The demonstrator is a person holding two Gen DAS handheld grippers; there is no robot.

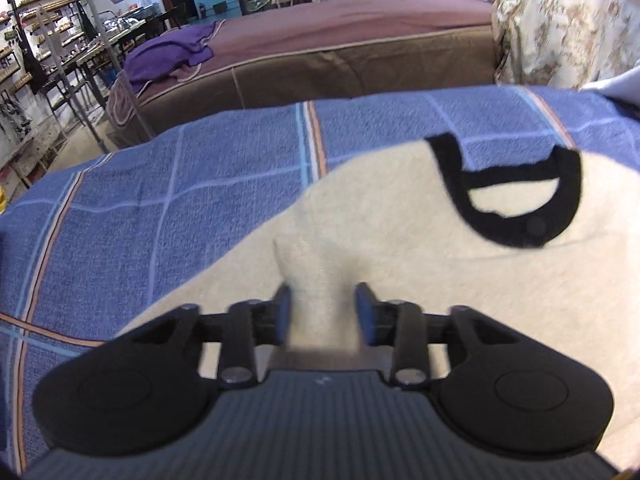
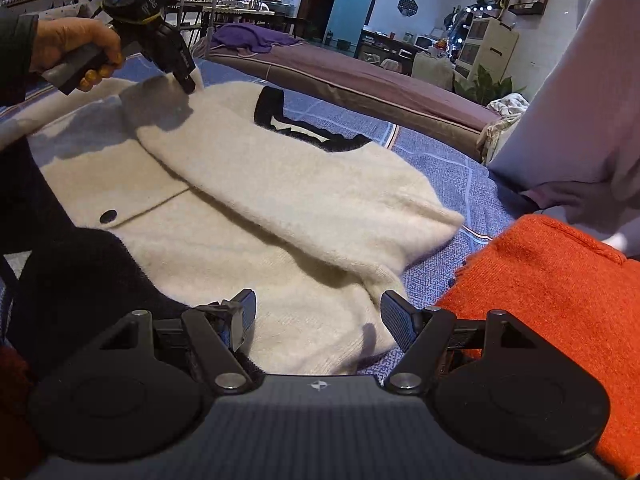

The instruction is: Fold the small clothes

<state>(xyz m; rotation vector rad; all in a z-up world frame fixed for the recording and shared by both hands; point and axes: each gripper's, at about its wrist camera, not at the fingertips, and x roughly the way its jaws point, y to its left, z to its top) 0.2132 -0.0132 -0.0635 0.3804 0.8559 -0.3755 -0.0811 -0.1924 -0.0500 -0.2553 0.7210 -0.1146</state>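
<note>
1. The left tongs [image 1: 322, 308] are right in front of the left camera. Their two blue pads [image 1: 283, 312] are closed in on a fold of the cream sweater [image 1: 400, 264]. The soft cloth is pinched up between them.
2. The right tongs [image 2: 318, 318] are right in front of the right camera. They are wide open and hold nothing. They hang just over the bottom edge of the cream sweater [image 2: 248, 200].
3. The cream sweater lies spread out on the blue checked blanket [image 1: 160, 200]. It takes up most of the middle of both views.
4. The sweater has a black collar [image 1: 516, 200] at the far end. A small dark button sits on that collar.
5. In the right view, one sleeve [image 2: 312, 208] is folded across the front of the sweater. It lies slanted, from the top left down to the right.
6. A round black button [image 2: 108, 216] shows on the front of the sweater, to the left of the sleeve.
7. In the right view, a person's hand [image 2: 76, 46] holds the left tongs [image 2: 188, 80] at the far top corner of the sweater. The tips touch the cloth there.
8. An orange knitted cloth [image 2: 560, 300] lies just beside the sweater on the right. I cannot tell if the two touch.
9. A dark piece of clothing [image 2: 80, 280] lies on the left, over the sweater's edge.
10. A bed with a brown cover [image 1: 340, 52] stands behind the blanket. A purple cloth [image 1: 172, 52] is heaped on it.
</note>
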